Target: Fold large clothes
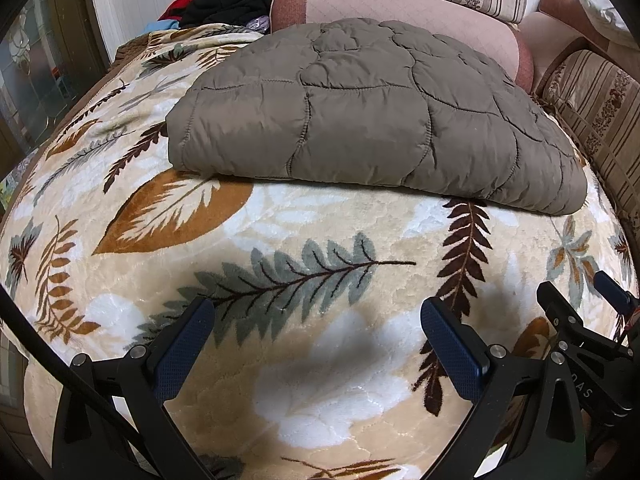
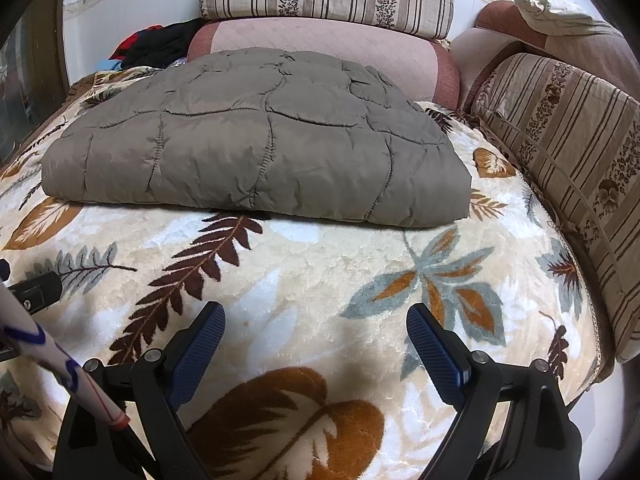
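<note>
On leaf-print blanket (image 1: 320, 220): folded quilted jacket (image 1: 360, 120); left hand-held gripper (image 1: 316, 312), right hand-held gripper (image 2: 316, 316) both spread apart, empty.

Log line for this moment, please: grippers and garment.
left gripper: open, empty | right gripper: open, empty | quilted jacket: folded, lying on leaf blanket, untouched

Cream plush leaf-print blanket (image 2: 320, 272) covers the surface. Pink quilted bolster (image 2: 328, 46) at twelve o'clock; striped floral cushion (image 2: 568, 152) at three; dark clothing pile (image 1: 228, 0) at eleven.
</note>
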A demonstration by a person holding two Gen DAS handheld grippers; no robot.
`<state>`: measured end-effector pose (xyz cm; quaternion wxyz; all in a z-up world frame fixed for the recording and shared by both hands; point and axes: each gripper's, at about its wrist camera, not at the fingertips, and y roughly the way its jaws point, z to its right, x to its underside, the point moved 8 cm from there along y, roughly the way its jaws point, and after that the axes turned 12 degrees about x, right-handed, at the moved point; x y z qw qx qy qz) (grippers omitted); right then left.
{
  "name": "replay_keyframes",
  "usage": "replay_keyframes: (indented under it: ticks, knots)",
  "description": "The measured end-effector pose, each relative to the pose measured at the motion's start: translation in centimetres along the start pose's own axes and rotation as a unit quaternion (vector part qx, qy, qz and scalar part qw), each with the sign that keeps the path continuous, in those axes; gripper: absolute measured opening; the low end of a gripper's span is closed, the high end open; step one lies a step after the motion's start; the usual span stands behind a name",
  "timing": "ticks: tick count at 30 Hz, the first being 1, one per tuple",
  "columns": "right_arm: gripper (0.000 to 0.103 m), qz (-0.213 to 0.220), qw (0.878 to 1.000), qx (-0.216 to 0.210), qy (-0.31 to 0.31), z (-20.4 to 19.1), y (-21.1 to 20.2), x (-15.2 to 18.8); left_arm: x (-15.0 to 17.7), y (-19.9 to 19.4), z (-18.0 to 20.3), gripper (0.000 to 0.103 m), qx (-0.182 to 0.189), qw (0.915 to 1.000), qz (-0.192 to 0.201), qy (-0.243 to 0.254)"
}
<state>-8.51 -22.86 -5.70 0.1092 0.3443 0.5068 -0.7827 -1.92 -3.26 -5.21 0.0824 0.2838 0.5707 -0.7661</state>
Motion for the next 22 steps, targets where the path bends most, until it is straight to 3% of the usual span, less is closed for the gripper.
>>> replay_keyframes:
  ticks: [22]
  knots:
    - [0.095,0.003,1.000,-0.002,-0.003,-0.13,-0.22,-0.08,-0.12,-0.33,0.31,0.102,-0.003,1.0000,0.002,0.004]
